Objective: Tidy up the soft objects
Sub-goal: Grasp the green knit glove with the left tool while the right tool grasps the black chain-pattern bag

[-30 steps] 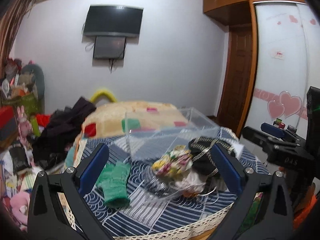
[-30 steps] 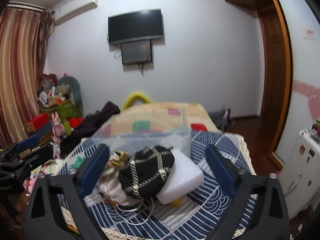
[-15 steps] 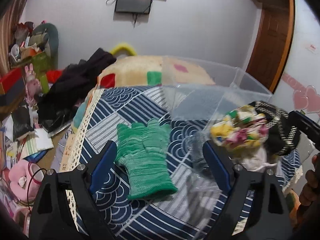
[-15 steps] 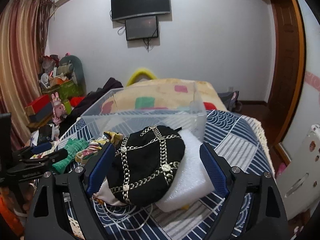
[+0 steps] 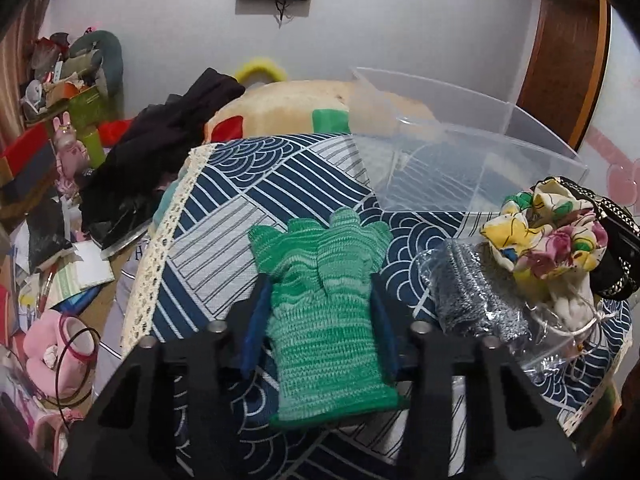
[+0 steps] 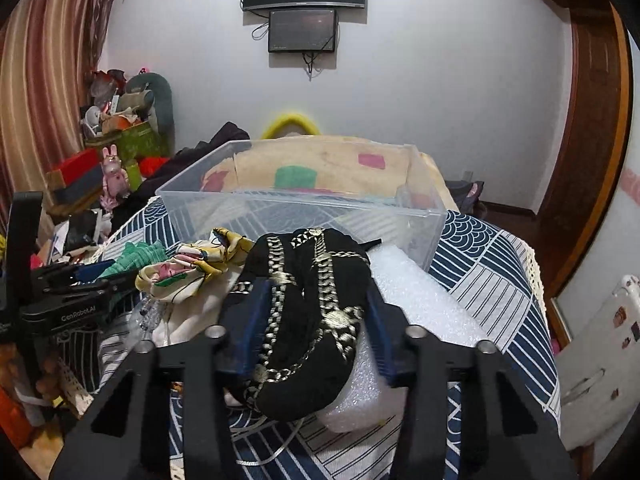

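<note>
A green knit glove [image 5: 324, 304] lies on the blue patterned tablecloth [image 5: 248, 200]. My left gripper [image 5: 320, 320] is partly closed, its blue pads on either side of the glove's cuff. My right gripper [image 6: 314, 320] is partly closed around a black cloth with gold chain print [image 6: 312, 304], which lies on a white foam block [image 6: 420, 300]. A clear plastic bin [image 6: 300, 200] stands behind, also seen in the left wrist view [image 5: 460, 148]. A floral cloth bundle [image 5: 548, 232] lies to the glove's right.
A grey scrubby item in clear wrap [image 5: 468, 296] lies between the glove and the floral bundle. A yellow patchwork bed cover [image 6: 340, 160] is behind the table. Clutter and toys [image 5: 60, 240] fill the floor at left. A wooden door [image 6: 592, 120] is at right.
Both grippers have moved down and forward onto the table. The left jaws have narrowed around the green glove and the right jaws around the black cloth.
</note>
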Available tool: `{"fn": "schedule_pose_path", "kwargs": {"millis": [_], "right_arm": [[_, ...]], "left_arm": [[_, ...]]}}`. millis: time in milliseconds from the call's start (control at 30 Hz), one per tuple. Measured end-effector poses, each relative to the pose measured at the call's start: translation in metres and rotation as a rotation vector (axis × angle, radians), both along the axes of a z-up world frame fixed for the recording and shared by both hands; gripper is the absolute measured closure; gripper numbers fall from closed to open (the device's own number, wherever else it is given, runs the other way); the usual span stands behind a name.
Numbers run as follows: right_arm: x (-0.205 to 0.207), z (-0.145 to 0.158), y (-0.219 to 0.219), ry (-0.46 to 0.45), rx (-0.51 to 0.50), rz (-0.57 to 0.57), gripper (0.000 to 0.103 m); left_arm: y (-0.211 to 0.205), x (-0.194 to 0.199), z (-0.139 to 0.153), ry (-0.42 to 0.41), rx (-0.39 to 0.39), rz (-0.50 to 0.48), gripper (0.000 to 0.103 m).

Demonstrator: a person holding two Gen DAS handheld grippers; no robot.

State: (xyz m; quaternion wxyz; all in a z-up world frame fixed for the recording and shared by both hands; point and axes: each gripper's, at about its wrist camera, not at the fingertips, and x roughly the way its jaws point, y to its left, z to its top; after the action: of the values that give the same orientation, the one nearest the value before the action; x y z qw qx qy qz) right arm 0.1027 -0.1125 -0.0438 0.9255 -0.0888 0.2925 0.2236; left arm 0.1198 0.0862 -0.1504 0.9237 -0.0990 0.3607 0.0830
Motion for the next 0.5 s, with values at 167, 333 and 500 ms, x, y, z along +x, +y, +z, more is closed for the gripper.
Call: {"fn": "schedule_pose_path", "kwargs": {"millis": [167,333,500], "right_arm": [[-0.001,0.011,-0.006,-0.021,0.033,-0.003,0.072],[-0.005,0.023,-0.008,-0.053,0.075,-0.018,0.089],[-0.005,0.030,-0.012,-0.065,0.103,-0.027,0.090]], "left_arm": [[0.003,-0.008,0.006,-0.016,-0.033,-0.012,0.074],[-0.007,-0.020,0.018,-0.058,0.006,-0.034,0.078],[-0.020,-0.030,0.039,-0.117,0.030,-0.069,0.078]]}}
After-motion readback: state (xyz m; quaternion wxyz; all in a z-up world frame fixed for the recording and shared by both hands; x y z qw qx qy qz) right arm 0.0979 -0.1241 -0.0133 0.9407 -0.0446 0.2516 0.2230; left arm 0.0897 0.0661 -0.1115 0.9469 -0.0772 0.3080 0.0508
